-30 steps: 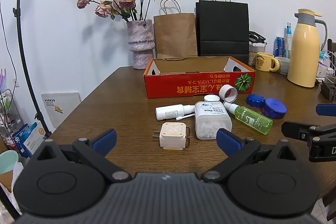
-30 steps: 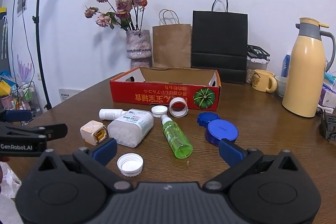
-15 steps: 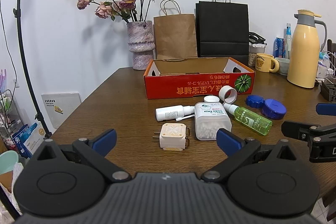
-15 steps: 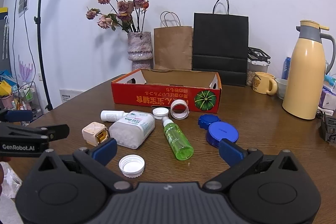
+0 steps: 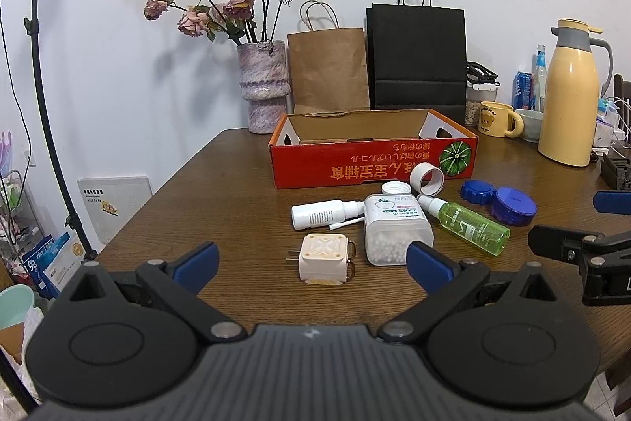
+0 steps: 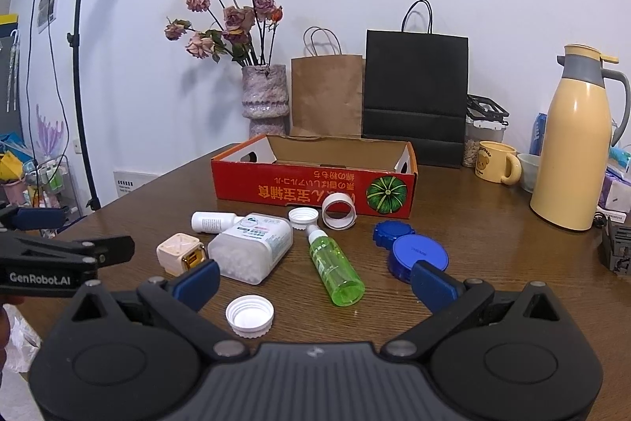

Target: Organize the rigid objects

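An empty red cardboard box [image 5: 370,160] [image 6: 311,188] stands on the wooden table. In front of it lie a cream plug adapter [image 5: 321,257] [image 6: 181,253], a clear box of white beads [image 5: 396,229] [image 6: 252,243], a white spray bottle [image 5: 321,214], a green bottle [image 5: 469,223] [image 6: 335,267], a white ring [image 6: 339,211], white caps [image 6: 249,314] and blue lids [image 5: 512,201] [image 6: 418,255]. My left gripper [image 5: 311,265] is open and empty just before the adapter. My right gripper [image 6: 313,279] is open and empty over the green bottle's base.
A vase of dried roses [image 5: 264,85], a brown bag [image 5: 327,70] and a black bag [image 5: 418,62] stand behind the box. A yellow thermos [image 6: 575,145], a mug [image 6: 495,160] and small clutter sit at the right. A light stand [image 6: 84,66] is left.
Both grippers have risen and drawn back slightly, so the objects sit a little lower in view. Nothing on the table has moved.
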Motion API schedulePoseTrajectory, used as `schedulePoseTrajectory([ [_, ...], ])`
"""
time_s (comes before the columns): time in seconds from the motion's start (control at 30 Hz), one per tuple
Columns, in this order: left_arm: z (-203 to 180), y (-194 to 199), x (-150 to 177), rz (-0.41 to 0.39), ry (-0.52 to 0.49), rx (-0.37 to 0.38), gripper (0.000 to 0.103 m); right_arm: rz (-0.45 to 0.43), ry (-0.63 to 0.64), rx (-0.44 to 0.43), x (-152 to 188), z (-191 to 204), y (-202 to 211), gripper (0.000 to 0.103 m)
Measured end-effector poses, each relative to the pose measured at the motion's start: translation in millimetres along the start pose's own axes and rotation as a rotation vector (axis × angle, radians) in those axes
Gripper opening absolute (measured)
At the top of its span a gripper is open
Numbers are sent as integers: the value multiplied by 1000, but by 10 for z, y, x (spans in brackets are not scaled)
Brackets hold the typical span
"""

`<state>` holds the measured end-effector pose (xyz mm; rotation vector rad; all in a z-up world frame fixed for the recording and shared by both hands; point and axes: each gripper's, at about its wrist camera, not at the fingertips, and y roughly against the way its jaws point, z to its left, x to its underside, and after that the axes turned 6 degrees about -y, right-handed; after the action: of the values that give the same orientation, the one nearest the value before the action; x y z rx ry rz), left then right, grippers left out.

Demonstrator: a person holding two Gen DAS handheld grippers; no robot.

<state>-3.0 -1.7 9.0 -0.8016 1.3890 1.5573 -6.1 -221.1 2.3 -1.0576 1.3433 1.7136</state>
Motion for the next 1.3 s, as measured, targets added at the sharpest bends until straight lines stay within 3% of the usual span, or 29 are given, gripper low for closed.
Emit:
schedulePoseTrajectory([
  [1.3, -4, -15, 6, 3, -1, -4, 103, -2, 17, -11, 23, 76, -15, 103],
])
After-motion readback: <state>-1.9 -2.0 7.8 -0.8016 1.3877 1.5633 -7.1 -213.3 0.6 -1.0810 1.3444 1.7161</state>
